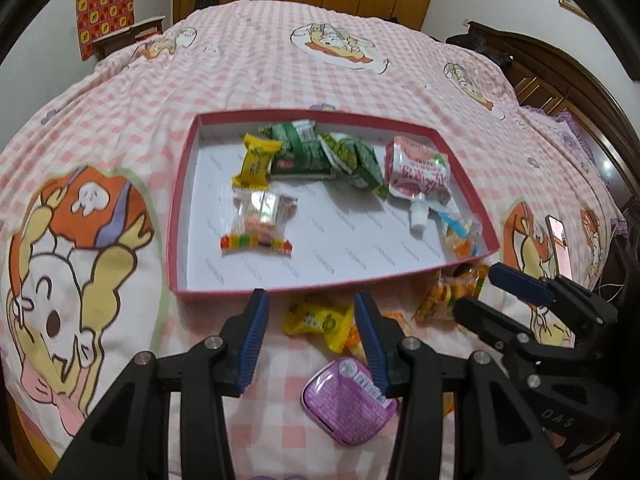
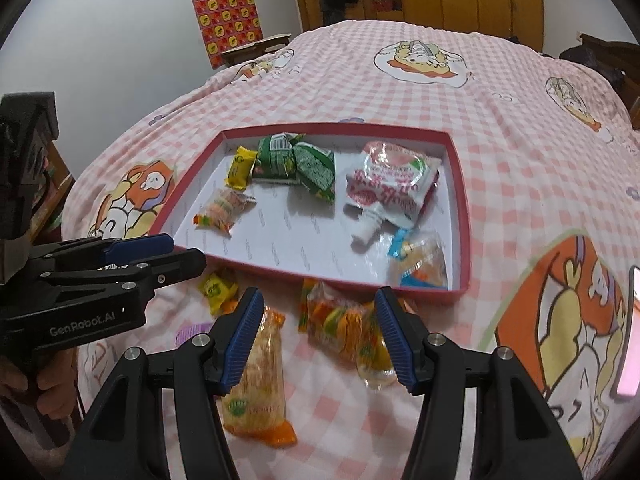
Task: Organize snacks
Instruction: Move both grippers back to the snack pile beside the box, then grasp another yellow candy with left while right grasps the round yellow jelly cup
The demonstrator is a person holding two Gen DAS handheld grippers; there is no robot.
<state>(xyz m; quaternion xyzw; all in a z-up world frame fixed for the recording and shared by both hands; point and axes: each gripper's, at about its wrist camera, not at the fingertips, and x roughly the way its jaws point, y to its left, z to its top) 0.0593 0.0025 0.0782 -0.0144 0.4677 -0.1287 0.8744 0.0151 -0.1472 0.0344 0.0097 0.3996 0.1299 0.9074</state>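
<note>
the bed (image 1: 280,64) carries a red tray (image 1: 178,184) already holding several snacks: a yellow pack, green packs, a white pouch (image 1: 416,172). the step in hand looks like fetching the leftovers, which lie on the bedding just in front of the tray's near wall. left tongs (image 1: 310,304) hang apart and empty over a yellow pack (image 1: 316,318), a purple tin (image 1: 348,400) nearer the camera. right tongs (image 2: 318,300) stand apart, empty, above an orange crinkly bag (image 2: 340,324), beside a long biscuit pack (image 2: 260,380). next, each should probably lower, close on its pack, then lift it over the wall.
</note>
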